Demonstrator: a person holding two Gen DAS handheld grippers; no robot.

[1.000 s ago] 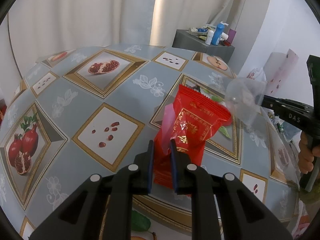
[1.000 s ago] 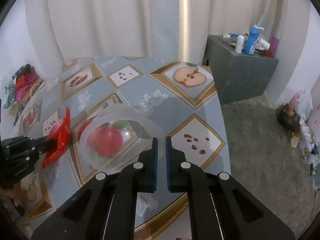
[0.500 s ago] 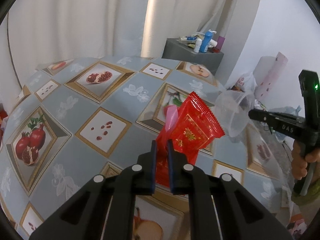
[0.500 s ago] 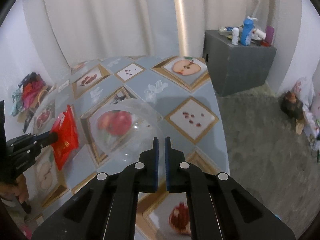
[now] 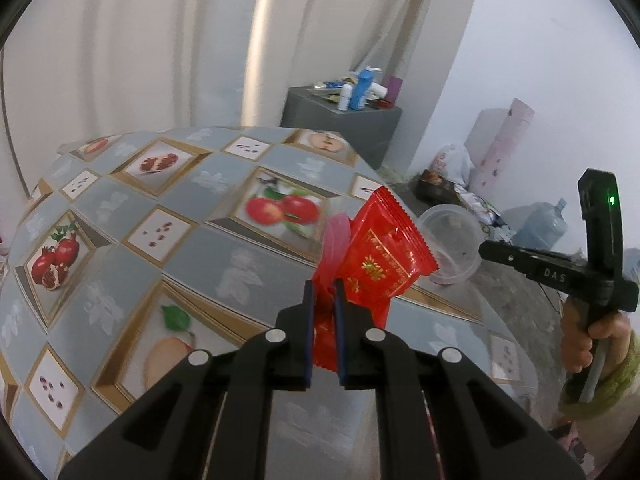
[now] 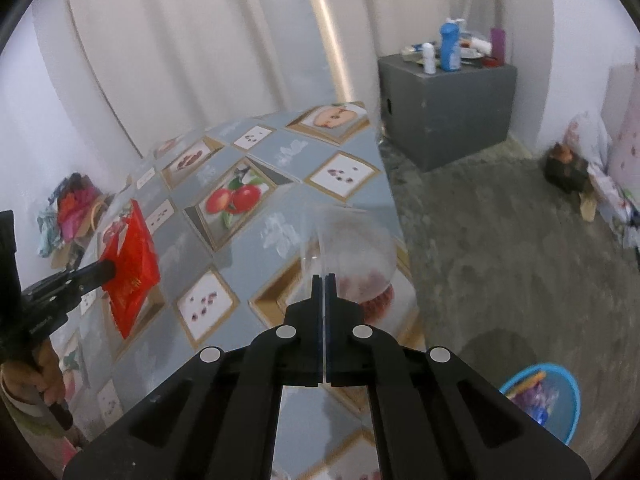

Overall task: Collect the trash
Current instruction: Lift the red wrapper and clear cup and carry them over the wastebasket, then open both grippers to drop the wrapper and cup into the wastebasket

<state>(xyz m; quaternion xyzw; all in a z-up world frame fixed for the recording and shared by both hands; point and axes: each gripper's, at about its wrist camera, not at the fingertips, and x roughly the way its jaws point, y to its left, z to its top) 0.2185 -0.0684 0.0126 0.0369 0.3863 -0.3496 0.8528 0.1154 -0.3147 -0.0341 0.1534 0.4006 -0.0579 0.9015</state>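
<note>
We carry our haul off a round table whose glossy blue-grey oilcloth, printed with gold-framed pomegranates, apples and seeds, has slid away beneath us since a second ago, so that the rough grey floor now fills far more of the right wrist view. A blue plastic basket holding bright scraps has come into that view at the lower right, where none showed before. Pale pleated curtains hang behind, and a grey box-shaped cabinet topped with bottles sits farther back than earlier. Our left gripper is clamped on a crinkled, shiny red snack wrapper with gold print and a saw-toothed edge, a pink translucent strip pressed beside it; the jaws have just been closing further on the foil, which now stands over the table's rim instead of its middle. Our right gripper, jaws pressed together, pinches the thin rim of a clear, round plastic cup, held in the air at the table edge and showing a pinkish residue at its bottom; in the left wrist view the cup hangs past the table, over the floor, nearer the wrapper than before. A hand grips the right tool's handle.
</note>
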